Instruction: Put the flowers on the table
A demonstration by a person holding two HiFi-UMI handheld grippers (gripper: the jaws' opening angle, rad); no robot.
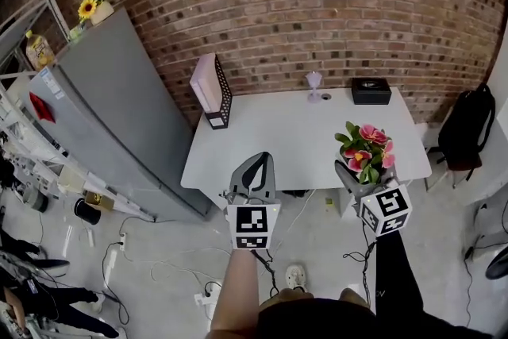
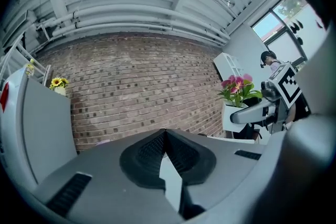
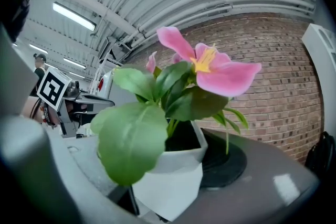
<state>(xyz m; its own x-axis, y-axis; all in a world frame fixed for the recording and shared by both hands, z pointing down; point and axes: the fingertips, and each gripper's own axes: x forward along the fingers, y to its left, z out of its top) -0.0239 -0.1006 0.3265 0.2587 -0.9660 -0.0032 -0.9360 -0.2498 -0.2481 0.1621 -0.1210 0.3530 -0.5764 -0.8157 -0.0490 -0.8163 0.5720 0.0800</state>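
A white rectangular tabletop (image 1: 270, 139) is set with its rear edge against a red brick wall (image 1: 317, 4). At its rear left corner a pink and black mesh file holder (image 1: 213, 95) is stood upright. A small lilac stemmed glass (image 1: 314, 85) is placed near the middle of the rear edge, and a flat black box (image 1: 371, 90) near the rear right corner.

The white faceted pot of pink flowers (image 1: 365, 147) is clamped between the fingers of the right gripper (image 1: 355, 175) and is seen over the front right corner of the tabletop. Whether it rests on the surface cannot be told.

The left gripper (image 1: 255, 159) is held at the front edge. Its fingers (image 2: 152, 149) are pressed together with nothing between them.

A tall grey cabinet (image 1: 111, 115) is seen left of the tabletop, with a yellow sunflower in a pot (image 1: 87, 8) on top. A black backpack (image 1: 467, 127) is propped on the right, and cables are strewn over the grey concrete floor (image 1: 159, 266).
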